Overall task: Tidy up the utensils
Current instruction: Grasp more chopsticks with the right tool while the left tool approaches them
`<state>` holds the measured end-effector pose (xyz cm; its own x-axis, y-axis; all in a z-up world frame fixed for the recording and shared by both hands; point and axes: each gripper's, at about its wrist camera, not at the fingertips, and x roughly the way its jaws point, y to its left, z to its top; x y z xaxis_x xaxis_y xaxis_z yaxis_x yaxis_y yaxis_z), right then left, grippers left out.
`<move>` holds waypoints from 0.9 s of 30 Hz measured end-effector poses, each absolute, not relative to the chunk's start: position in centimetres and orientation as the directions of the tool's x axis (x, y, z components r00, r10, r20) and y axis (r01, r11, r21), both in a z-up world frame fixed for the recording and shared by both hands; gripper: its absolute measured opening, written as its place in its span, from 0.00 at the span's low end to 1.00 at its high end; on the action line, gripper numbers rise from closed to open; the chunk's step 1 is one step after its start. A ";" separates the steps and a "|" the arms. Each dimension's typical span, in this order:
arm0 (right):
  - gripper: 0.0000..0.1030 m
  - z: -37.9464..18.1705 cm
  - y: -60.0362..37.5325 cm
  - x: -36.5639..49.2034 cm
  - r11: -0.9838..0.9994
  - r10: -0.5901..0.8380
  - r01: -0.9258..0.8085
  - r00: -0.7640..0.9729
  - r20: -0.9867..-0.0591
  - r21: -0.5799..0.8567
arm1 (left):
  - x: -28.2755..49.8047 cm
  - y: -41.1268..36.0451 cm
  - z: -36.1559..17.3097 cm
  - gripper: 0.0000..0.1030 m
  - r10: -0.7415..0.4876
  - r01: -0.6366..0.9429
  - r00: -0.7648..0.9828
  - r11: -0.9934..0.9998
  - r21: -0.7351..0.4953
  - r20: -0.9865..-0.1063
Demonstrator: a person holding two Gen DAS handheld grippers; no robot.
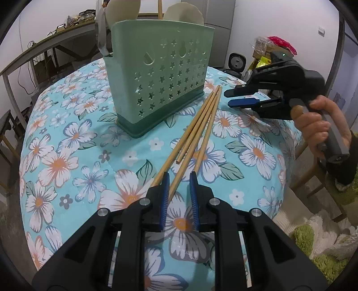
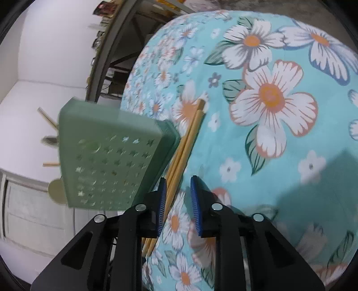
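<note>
Several wooden chopsticks lie on the floral tablecloth, running from my left gripper toward the green star-holed utensil holder. The holder stands upright with wooden spoons sticking out. My left gripper is open, its jaws straddling the near end of one chopstick. My right gripper hovers open at the right, near the chopsticks' far tips. In the right wrist view, the right gripper is open over the chopsticks, beside the holder.
The table is round and drops off at the left and right edges. A wooden chair and a green rug are at the right. A shelf with clutter stands behind. Boxes and a small appliance sit at the back right.
</note>
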<state>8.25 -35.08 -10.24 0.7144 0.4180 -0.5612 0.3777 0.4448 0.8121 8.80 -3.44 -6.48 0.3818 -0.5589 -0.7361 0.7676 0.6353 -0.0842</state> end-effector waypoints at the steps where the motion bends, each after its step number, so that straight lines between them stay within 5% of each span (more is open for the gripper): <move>1: 0.20 -10.5 -35.2 8.6 0.433 0.420 0.382 0.715 -0.558 0.816 | 8.9 -3.4 -6.5 0.17 -0.559 0.766 0.381 0.637 -0.087 -0.737; 11: 0.11 -11.0 -34.9 11.3 0.442 0.394 0.413 0.708 -0.586 0.796 | 9.0 -3.3 -6.7 0.16 -0.555 0.760 0.375 0.643 -0.097 -0.742; 27: 0.10 -10.6 -35.9 6.8 0.469 0.428 0.394 0.682 -0.594 0.790 | 9.6 -4.3 -7.3 0.16 -0.536 0.764 0.357 0.638 -0.091 -0.765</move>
<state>6.85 -35.92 -10.62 0.6815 0.4280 -0.5936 0.3937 0.4693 0.7904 9.58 -4.34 -7.28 0.3571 -0.5362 -0.7648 0.7643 0.6385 -0.0907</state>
